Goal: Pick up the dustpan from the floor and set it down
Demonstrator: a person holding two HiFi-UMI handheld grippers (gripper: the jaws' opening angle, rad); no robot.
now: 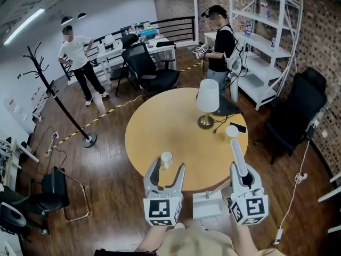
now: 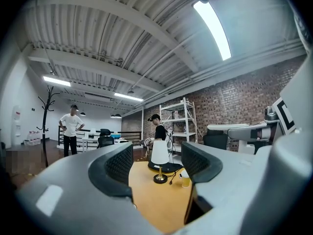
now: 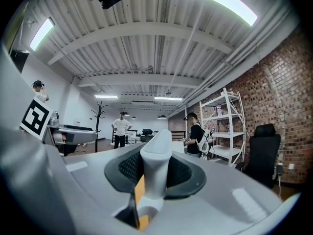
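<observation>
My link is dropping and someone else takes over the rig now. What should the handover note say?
Left gripper: fingers open, empty, at the near edge of the round table, by a white cup.
Right gripper: fingers shut on the dustpan's white handle, held upright.
The pan sits low between the grippers; I can't tell whether it clears the floor.
Done: handle grasped.
Left: set it down, release.

The left grey two-jaw gripper (image 1: 167, 168) points level, its jaws standing apart with nothing gripped between the pads. Just beside it, the right grey gripper (image 1: 243, 177) also points level, its jaws clamped on a white plastic dustpan handle (image 1: 236, 149). Both forearms (image 1: 246, 243) reach forward.
</observation>
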